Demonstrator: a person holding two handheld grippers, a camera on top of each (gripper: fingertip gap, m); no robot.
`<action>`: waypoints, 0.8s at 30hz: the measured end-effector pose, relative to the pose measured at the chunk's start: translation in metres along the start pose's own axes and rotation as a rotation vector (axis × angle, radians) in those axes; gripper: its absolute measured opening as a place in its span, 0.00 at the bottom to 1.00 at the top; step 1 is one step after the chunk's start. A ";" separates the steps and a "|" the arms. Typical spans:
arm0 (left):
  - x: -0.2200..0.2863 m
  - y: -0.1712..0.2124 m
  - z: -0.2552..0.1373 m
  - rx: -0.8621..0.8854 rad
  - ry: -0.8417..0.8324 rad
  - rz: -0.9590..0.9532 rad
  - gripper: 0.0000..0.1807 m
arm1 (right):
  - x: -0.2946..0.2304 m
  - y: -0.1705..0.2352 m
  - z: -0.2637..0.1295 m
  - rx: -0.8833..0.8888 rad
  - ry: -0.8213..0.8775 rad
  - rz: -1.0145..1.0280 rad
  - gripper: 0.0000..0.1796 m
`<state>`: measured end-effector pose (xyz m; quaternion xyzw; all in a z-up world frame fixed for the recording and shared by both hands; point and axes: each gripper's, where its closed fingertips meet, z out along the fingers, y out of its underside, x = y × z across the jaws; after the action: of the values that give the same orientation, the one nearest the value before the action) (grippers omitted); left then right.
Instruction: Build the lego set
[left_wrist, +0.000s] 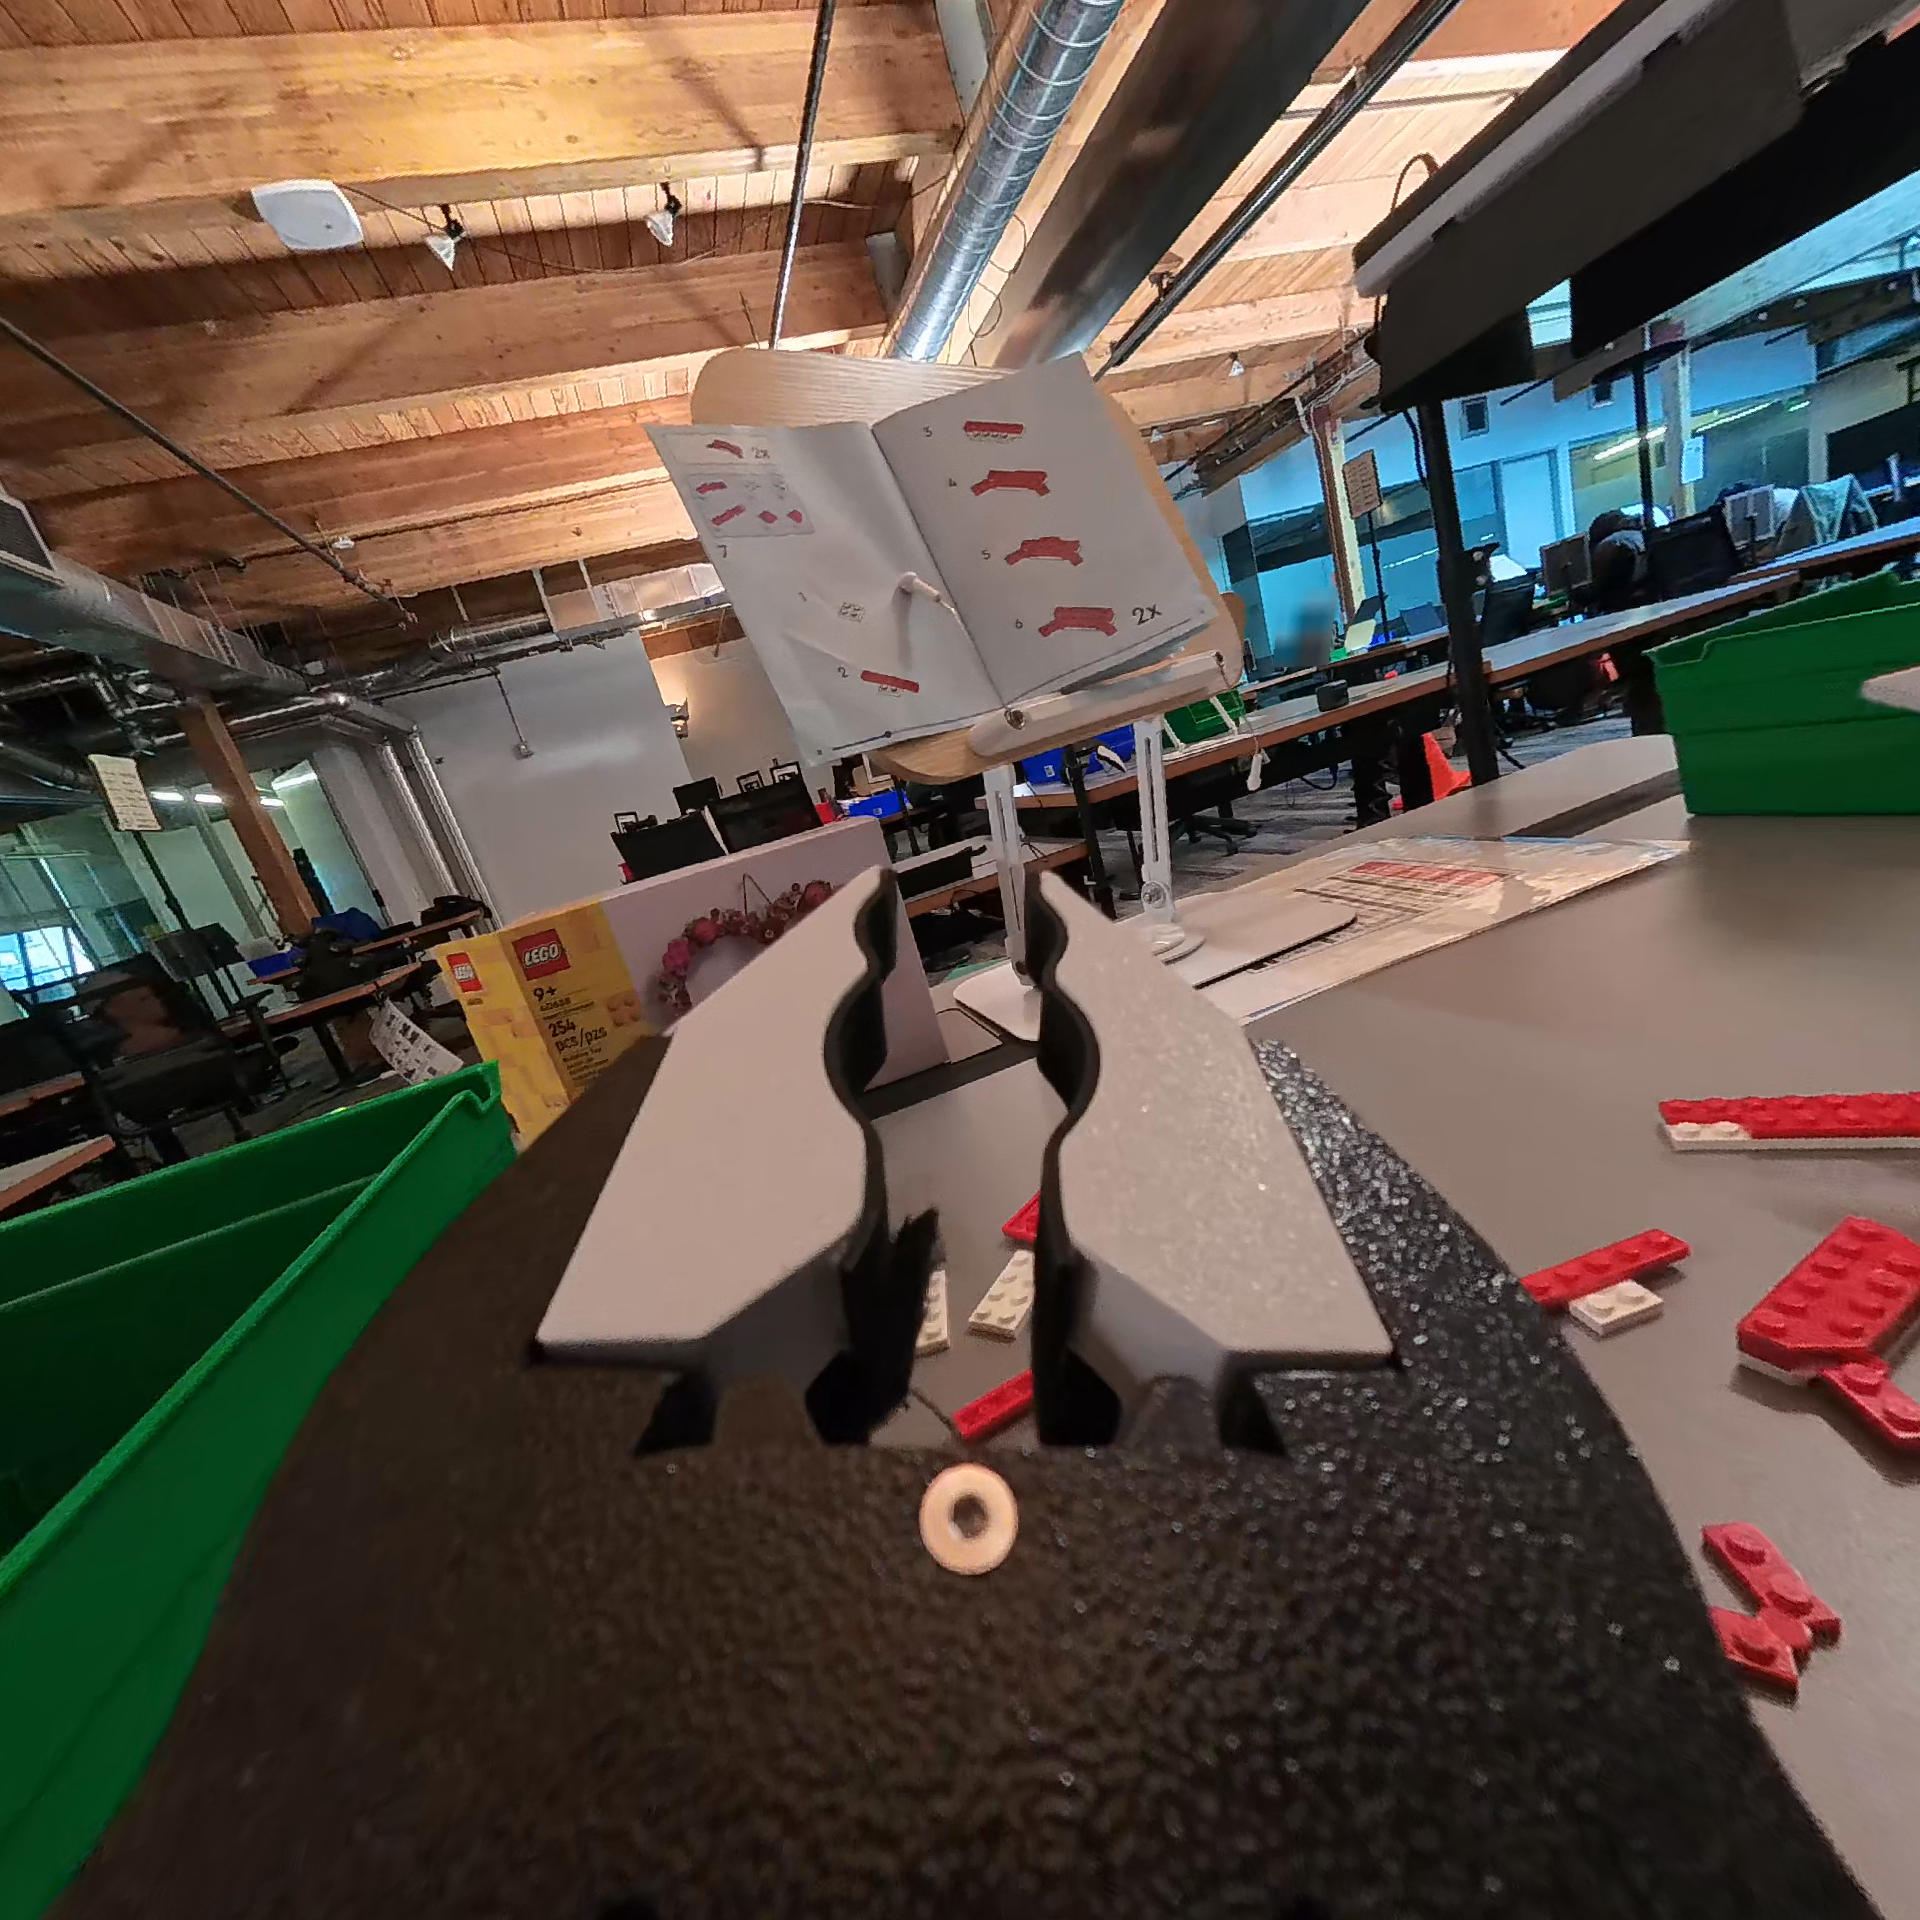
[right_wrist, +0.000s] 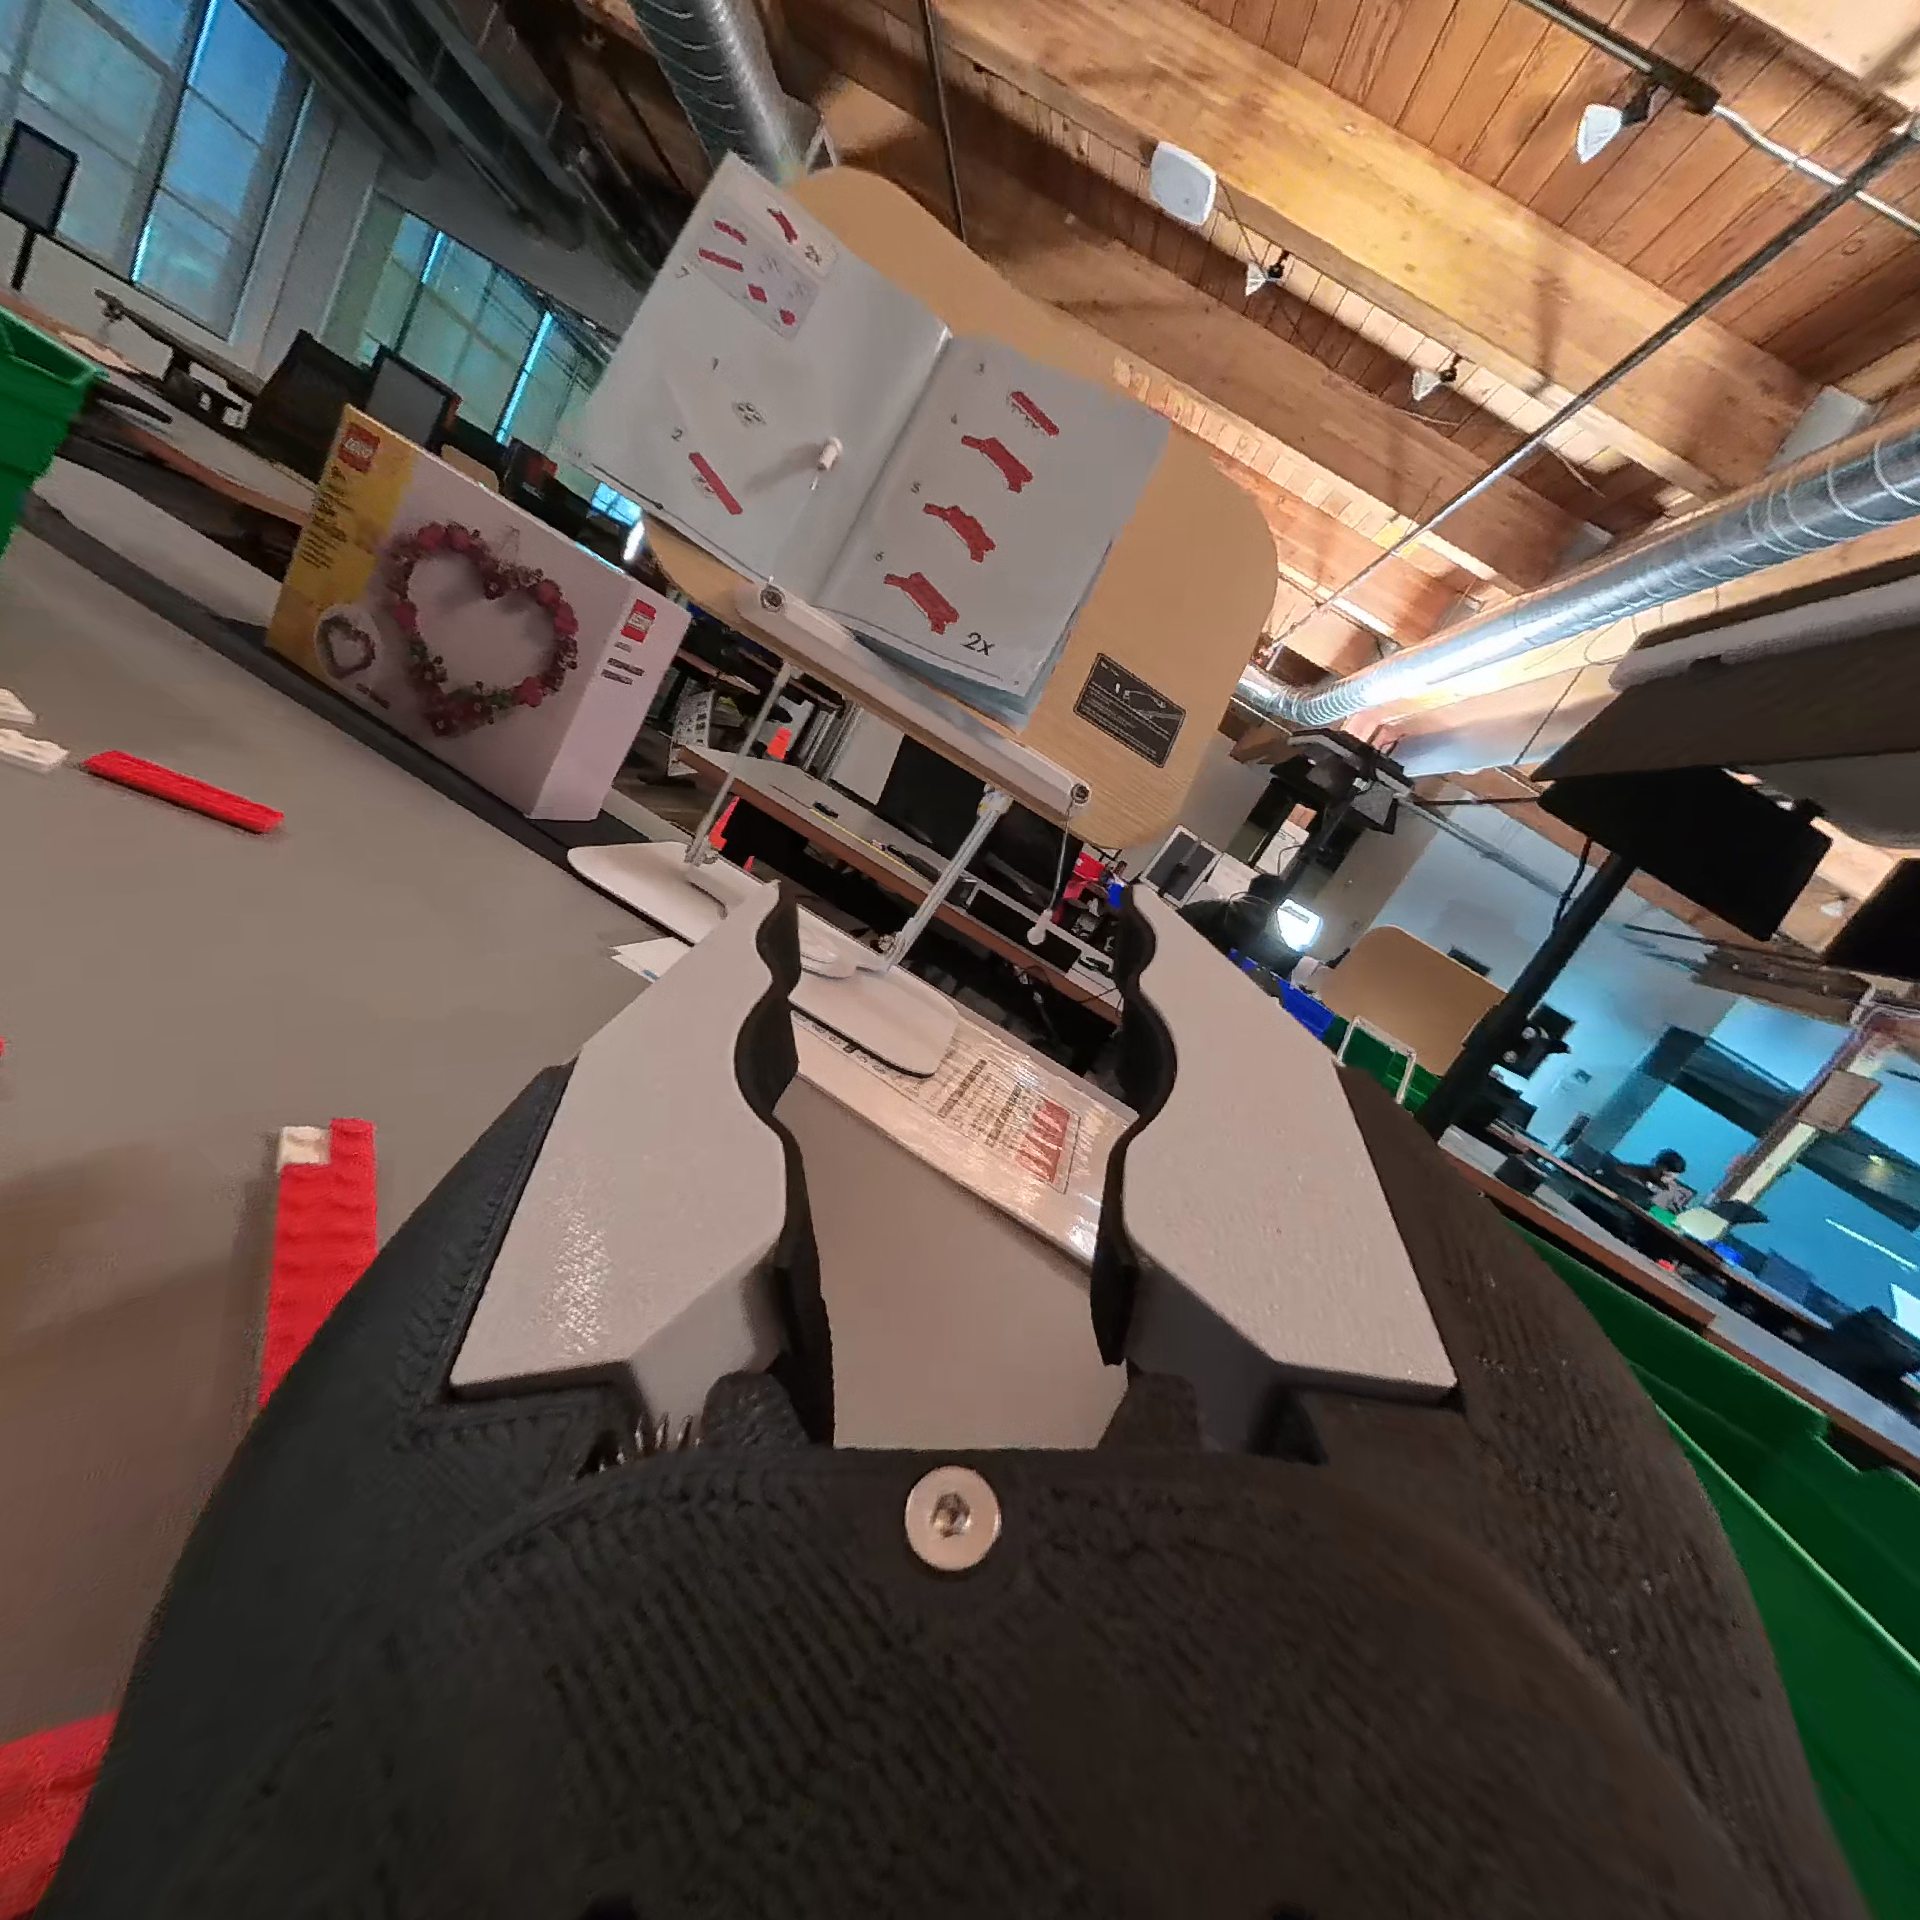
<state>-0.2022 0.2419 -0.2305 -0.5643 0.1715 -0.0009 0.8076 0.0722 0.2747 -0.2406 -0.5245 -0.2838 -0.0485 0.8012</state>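
Left gripper (left_wrist: 961, 914): jaws apart, empty, low over the grey table (left_wrist: 1558, 1039). Right gripper (right_wrist: 951, 925): jaws wide apart, empty. Red bricks (left_wrist: 1839, 1309) and white bricks (left_wrist: 1003, 1294): loose on the table, beneath and right of the left gripper. Instruction booklet (left_wrist: 925, 571): open on a stand (left_wrist: 1101, 717). Set box (right_wrist: 468, 634): upright, left of the stand. Green bin (left_wrist: 187, 1299): at far left.
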 end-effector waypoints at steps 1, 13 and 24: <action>0.000 0.000 0.000 -0.001 0.001 -0.007 0.12 | -0.002 -0.002 -0.003 0.001 -0.004 -0.006 0.33; 0.004 -0.002 0.000 0.006 0.015 -0.032 0.10 | -0.011 -0.004 -0.006 -0.013 -0.020 0.004 0.31; 0.009 0.001 0.001 -0.007 0.030 -0.043 0.10 | -0.017 -0.006 -0.005 -0.004 -0.052 0.074 0.31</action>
<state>-0.1940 0.2415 -0.2336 -0.5705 0.1716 -0.0261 0.8027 0.0577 0.2644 -0.2459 -0.5374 -0.2846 -0.0058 0.7938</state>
